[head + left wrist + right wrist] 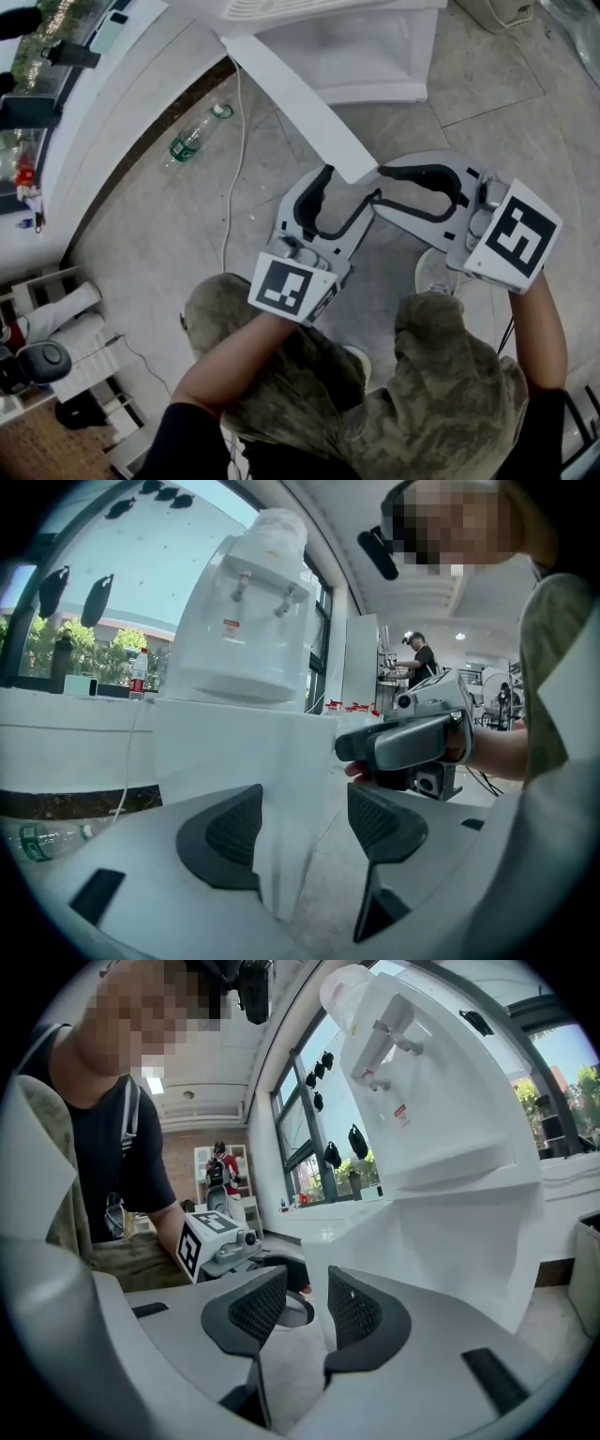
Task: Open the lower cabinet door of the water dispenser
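— How many tongs at the door [295,103]?
— Both. My left tongs [302,813] straddle its free edge, wide, not pinching; my right tongs [307,1293] gape beside that edge, empty. One door, swung open.

**Tool and arm positions, taken from the cabinet door [300,98].** Your left tool [302,827] and right tool [307,1312] are held low, tips converging at the door's free end.
- **Left tool:** jaws apart, straddling the door's edge, which sits close to one pad and clear of the other.
- **Right tool:** jaws apart with nothing between them, just beside the door's end.
- **Arms:** your left forearm [225,361] and right forearm [539,328] are bare and reach forward.
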Tool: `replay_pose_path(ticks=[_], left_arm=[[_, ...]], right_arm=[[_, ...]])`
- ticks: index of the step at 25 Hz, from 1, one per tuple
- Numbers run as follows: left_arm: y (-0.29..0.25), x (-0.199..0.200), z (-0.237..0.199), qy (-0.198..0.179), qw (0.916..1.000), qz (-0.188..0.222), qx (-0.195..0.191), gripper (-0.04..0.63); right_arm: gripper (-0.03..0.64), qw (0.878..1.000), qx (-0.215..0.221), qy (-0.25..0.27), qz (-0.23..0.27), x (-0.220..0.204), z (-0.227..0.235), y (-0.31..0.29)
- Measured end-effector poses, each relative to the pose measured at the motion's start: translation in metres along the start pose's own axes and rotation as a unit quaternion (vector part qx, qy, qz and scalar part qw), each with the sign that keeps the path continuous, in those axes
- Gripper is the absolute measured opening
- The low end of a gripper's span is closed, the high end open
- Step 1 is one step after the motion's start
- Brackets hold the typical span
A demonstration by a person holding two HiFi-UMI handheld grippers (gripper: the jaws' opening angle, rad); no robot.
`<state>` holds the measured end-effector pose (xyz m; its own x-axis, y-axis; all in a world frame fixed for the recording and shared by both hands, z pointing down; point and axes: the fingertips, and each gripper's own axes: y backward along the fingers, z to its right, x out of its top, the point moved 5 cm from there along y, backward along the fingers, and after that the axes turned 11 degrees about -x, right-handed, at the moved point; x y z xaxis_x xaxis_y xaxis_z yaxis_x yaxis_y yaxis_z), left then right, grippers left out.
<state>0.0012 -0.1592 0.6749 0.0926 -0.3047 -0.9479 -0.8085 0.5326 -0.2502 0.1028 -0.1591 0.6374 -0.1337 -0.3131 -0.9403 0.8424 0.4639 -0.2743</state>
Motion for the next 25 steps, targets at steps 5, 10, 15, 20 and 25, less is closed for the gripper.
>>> replay_pose_path(ticks=[5,10,15,20,25], left_arm=[[0.014,-0.005,-0.013,0.017,0.9994,0.002,0.030,0.270],[0.027,-0.008,-0.016,0.007,0.9988,-0.005,0.048,0.264],[0.040,-0.014,-0.017,0.013,0.9986,-0.001,0.052,0.264],[0.047,-0.016,-0.026,0.025,0.9991,0.006,0.035,0.272],[0.063,-0.020,-0.029,0.022,0.9984,0.007,0.051,0.272]], right_arm=[[0.129,1.000,0.020,0.006,0.007,0.001,-0.012,-0.009],[0.121,0.999,0.043,-0.006,0.021,-0.001,-0.021,-0.016],[0.121,0.997,0.065,0.001,0.029,-0.002,-0.032,-0.022],[0.121,0.996,0.082,-0.021,0.041,-0.003,-0.034,-0.023],[0.121,0.996,0.065,-0.021,0.048,0.001,-0.031,-0.036]])
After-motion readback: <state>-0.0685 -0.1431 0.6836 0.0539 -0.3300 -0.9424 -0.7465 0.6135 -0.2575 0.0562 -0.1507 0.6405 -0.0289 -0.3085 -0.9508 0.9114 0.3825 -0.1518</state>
